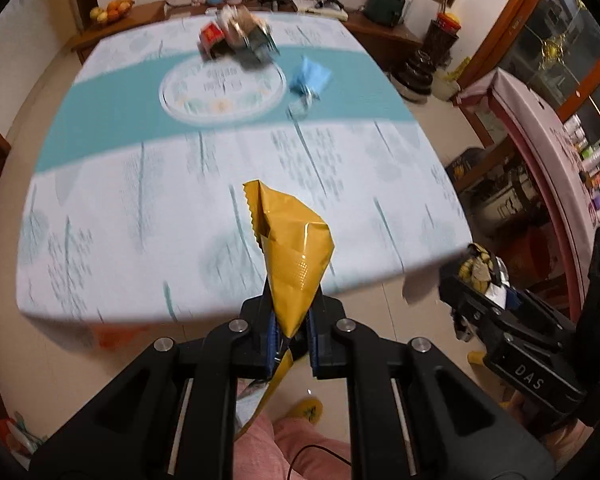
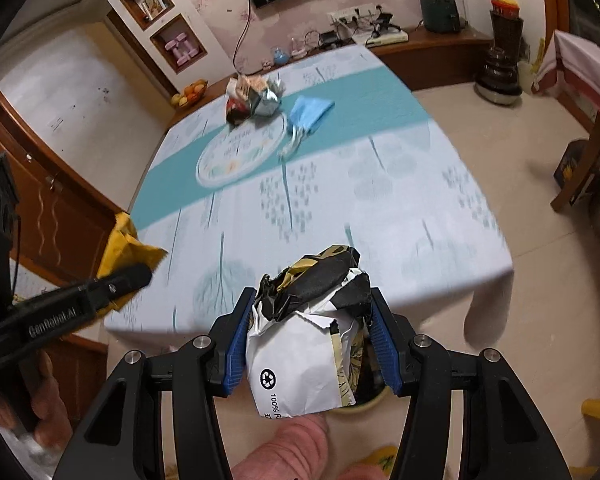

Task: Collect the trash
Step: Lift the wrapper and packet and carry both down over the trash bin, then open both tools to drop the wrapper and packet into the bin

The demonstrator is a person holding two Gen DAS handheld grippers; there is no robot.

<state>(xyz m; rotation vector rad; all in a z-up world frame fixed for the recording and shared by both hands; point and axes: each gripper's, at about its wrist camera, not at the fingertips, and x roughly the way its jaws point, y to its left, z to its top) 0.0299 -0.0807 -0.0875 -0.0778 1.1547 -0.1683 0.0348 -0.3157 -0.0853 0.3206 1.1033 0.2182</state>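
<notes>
Left wrist view shows the left tongs point(image 1: 291, 330) clamped on a yellow wrapper point(image 1: 296, 248), held up off the near edge of the counter point(image 1: 140, 220). The right wrist view shows the right tongs point(image 2: 312, 344) squeezed around a crumpled bag point(image 2: 312, 332). Both pieces hang in the air over the floor, clear of the cloth.

The step in hand looks like the carry: two bits of trash are lifted and need a place to go. Beneath the bag, close to the person's knee, a dark round opening with a pale rim point(image 2: 364, 398) may be a bin, though most of it is hidden. If so, the next move calls for bringing each load over that opening and letting the tongs spread.

More remains: a heap of wrappers point(image 2: 252, 98) sits at the far side of the counter, with a blue cloth point(image 2: 312, 112) just to its right and something small and shiny point(image 2: 294, 142) near that.

The yellow wrapper is thin, glossy foil with a zigzag-cut edge, twisted into a cone. The bag is white paper with black and gold print and a recycling mark, wadded into a bulky lump.
</notes>
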